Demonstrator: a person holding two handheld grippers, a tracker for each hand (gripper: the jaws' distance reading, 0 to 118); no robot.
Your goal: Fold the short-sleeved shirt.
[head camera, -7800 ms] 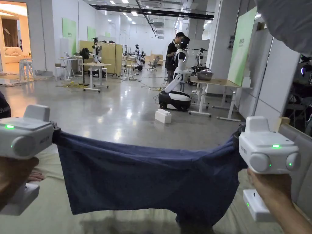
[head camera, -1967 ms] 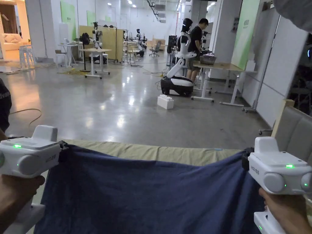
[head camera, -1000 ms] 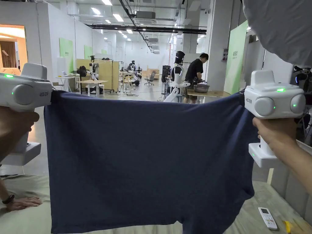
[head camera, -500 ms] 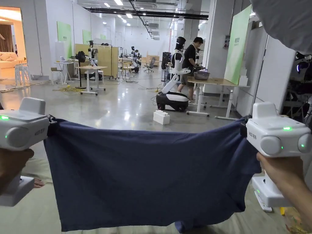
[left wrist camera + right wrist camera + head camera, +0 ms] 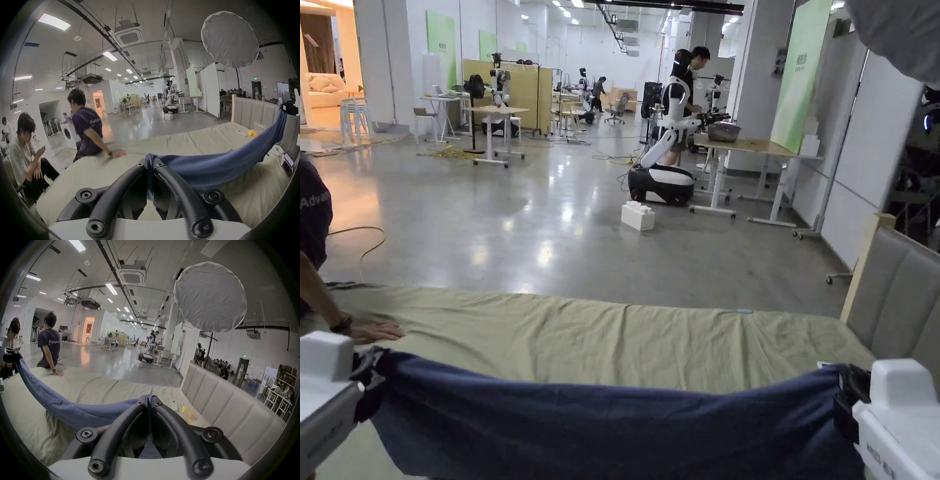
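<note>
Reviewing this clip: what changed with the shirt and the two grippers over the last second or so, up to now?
Both grippers came down from chest height, lowering the blue shirt toward the bed; its top edge now sags low over the sheet. The left gripper and right gripper stay shut on the same two corners, shirt still stretched between them.

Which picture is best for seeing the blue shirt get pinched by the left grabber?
The left gripper view: the left gripper has both jaws closed on a bunched corner of the blue shirt. The head view shows the shirt stretched across, the pinch hidden. The right gripper view shows that corner far off and small.
</note>
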